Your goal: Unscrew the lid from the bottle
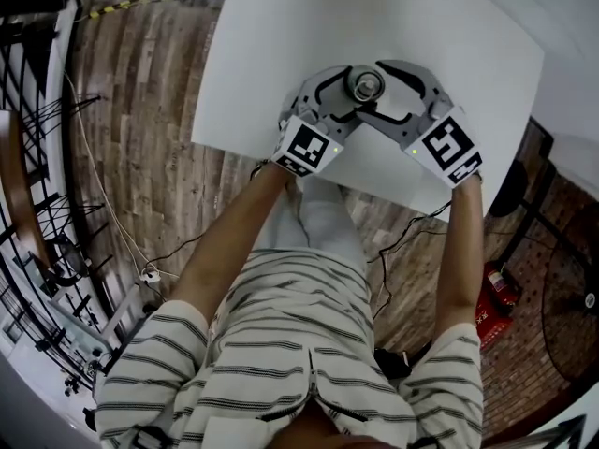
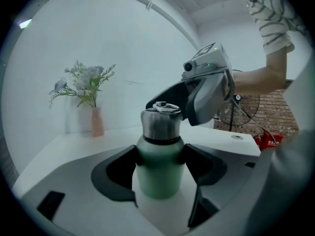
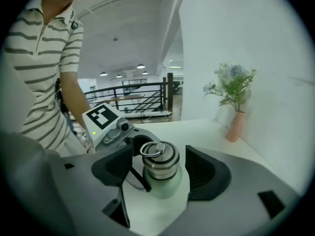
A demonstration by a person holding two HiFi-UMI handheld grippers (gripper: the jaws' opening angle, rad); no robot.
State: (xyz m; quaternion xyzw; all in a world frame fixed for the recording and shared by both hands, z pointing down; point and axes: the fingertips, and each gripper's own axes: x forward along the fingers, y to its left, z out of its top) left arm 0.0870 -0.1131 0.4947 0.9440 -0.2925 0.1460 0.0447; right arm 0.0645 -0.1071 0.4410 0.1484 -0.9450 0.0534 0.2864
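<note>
Left gripper (image 2: pixel 160 167) jaws clamp the green bottle (image 2: pixel 158 149); right gripper (image 3: pixel 158 172) jaws gape at three and nine o'clock of the lid (image 3: pixel 160 160), not touching. Stiff, likely slick steel: pinch its sides.

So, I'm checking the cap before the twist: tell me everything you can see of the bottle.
The bottle stands upright on the white table. It has a matte green body and a brushed-metal lid, still on, with a metal ring on top. The left tool clamps the green body. The right tool brackets the lid, jaws apart and clear of it.
</note>
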